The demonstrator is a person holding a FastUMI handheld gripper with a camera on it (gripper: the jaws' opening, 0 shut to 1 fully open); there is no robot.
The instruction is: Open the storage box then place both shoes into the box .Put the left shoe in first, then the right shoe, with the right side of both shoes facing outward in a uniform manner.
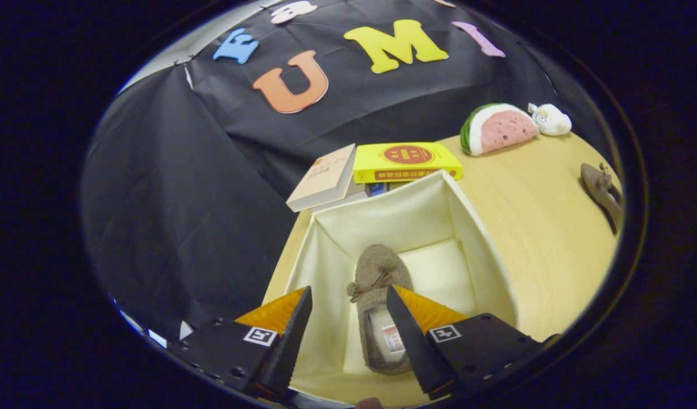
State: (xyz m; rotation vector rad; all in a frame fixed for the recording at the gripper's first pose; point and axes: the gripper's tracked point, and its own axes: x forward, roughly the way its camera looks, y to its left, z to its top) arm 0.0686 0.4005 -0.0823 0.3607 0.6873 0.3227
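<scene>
A fuzzy brown slipper-like shoe [378, 284] lies inside the open cream fabric storage box [467, 227] — soft, square-walled. The gripper [348, 318] hovers above with fingers spread wide, holding nothing. The second shoe [601, 190] lies well apart on the pale wooden table [541, 238].

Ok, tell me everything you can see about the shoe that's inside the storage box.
The shoe in the box is a grey-brown, suede-looking slipper with a small bow on top and a pale insole carrying a red and white label. It lies flat on the floor of the open cream fabric storage box, toe pointing towards the far wall, nearer the box's left side. The tongs hang open above it, with its toe between the fingers; whether they touch it is unclear.
</scene>
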